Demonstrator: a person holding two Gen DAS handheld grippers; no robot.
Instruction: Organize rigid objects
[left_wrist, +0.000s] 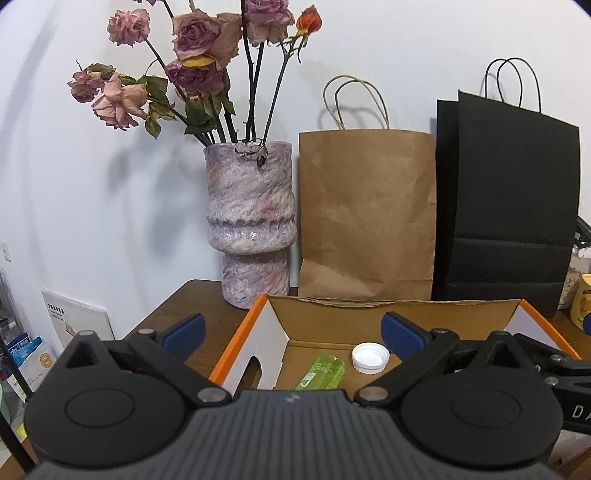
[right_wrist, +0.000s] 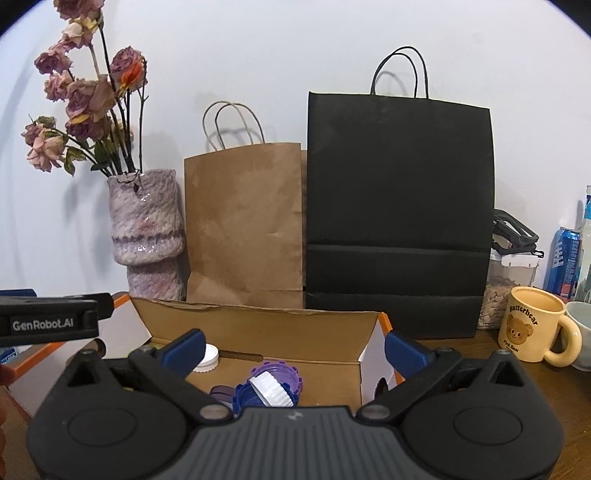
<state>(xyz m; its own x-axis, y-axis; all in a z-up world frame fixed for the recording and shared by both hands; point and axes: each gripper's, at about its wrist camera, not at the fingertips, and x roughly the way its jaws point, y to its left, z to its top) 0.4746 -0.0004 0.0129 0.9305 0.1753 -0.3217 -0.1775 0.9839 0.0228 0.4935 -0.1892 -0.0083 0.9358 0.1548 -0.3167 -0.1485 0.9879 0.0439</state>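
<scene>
Both hand-held grippers, left (left_wrist: 291, 334) and right (right_wrist: 294, 349), hang spread and empty over the cardboard box (right_wrist: 258, 325) at lower centre; probably between items, next grab needs a fresh target.

We see an open cardboard box (left_wrist: 236, 354) with orange edging and white side panels, holding the items being sorted. Inside the box, a small clear green bottle (left_wrist: 322, 372) lies on its side on the floor, and just beside it a white ribbed cap (left_wrist: 370, 357) rests open side up. Toward the box's other end, a purple toothed ring (right_wrist: 275, 373), a blue ridged cap (right_wrist: 246, 397) and a tilted white ribbed lid (right_wrist: 269, 389) sit piled together, touching.
</scene>
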